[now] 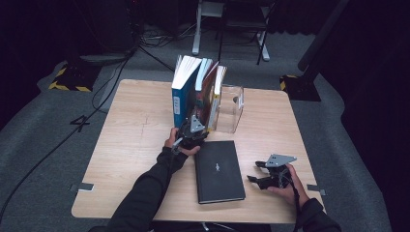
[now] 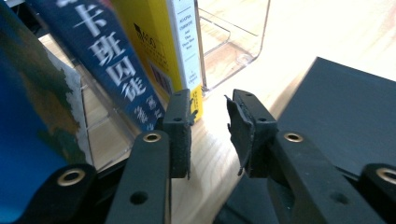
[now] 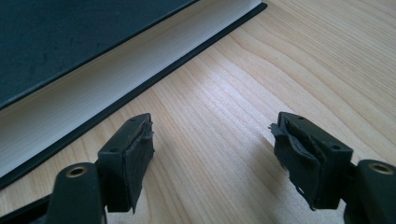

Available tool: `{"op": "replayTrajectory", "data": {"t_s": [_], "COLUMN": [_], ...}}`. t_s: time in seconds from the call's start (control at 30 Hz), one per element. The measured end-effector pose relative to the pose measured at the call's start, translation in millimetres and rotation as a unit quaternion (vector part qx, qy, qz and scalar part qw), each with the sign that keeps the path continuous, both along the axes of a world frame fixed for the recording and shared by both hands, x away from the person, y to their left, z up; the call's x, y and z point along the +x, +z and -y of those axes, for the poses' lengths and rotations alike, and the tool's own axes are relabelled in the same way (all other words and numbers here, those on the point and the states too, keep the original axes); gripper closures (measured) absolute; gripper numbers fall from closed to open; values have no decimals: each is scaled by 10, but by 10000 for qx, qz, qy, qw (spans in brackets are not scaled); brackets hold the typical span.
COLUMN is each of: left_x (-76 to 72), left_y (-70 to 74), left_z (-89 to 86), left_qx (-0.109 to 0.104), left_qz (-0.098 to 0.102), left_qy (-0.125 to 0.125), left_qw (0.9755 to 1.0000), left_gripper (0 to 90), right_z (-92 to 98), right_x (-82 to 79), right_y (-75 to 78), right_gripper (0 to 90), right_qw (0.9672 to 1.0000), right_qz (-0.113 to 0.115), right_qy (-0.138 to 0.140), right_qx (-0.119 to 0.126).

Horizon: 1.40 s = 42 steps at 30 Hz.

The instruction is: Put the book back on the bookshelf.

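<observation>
A black hardcover book (image 1: 219, 171) lies flat and closed near the table's front edge. Several books (image 1: 198, 92) lean upright, apparently in a clear holder.

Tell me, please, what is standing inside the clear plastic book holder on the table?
Inside the clear holder, several books stand upright and lean together at its left end; its right end holds nothing. The left gripper covers their lower edges, so how they rest stays unseen.

The pale wooden surface (image 1: 130, 121) carries a clear plastic rack (image 1: 231, 115) holding upright books (image 1: 196, 87) at its far middle, and a black book (image 1: 218, 171) lying flat nearer the front edge.
</observation>
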State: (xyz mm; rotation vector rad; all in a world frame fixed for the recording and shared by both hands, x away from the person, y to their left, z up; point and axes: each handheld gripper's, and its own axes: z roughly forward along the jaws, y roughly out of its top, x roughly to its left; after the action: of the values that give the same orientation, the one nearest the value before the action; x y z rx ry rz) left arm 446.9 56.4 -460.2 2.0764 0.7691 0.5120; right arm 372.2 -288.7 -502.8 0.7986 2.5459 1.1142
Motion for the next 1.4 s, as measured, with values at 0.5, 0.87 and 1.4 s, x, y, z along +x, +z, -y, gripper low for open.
{"op": "replayTrajectory", "data": {"t_s": [0.5,0.87,1.4], "left_x": [-701,-1303,-1559], "left_y": [25,-287,-440], "left_z": [-418,-536,-221], "left_qx": [272,453,558], "left_qz": [-221,-861,-1018], "left_qy": [-825,-1296,-1258], "left_qw": [9960,9868,9852], "left_gripper": [466,283,166], "right_z": [-66,-199,-277], "right_x": [-97,-297,-353], "right_y": [81,113,108], "right_gripper": [294,292,298], "right_qw": [9991,9951,9932], "right_qz": [-72,-154,-117], "right_qy": [325,939,1120], "right_qx": [-278,-284,-310]}}
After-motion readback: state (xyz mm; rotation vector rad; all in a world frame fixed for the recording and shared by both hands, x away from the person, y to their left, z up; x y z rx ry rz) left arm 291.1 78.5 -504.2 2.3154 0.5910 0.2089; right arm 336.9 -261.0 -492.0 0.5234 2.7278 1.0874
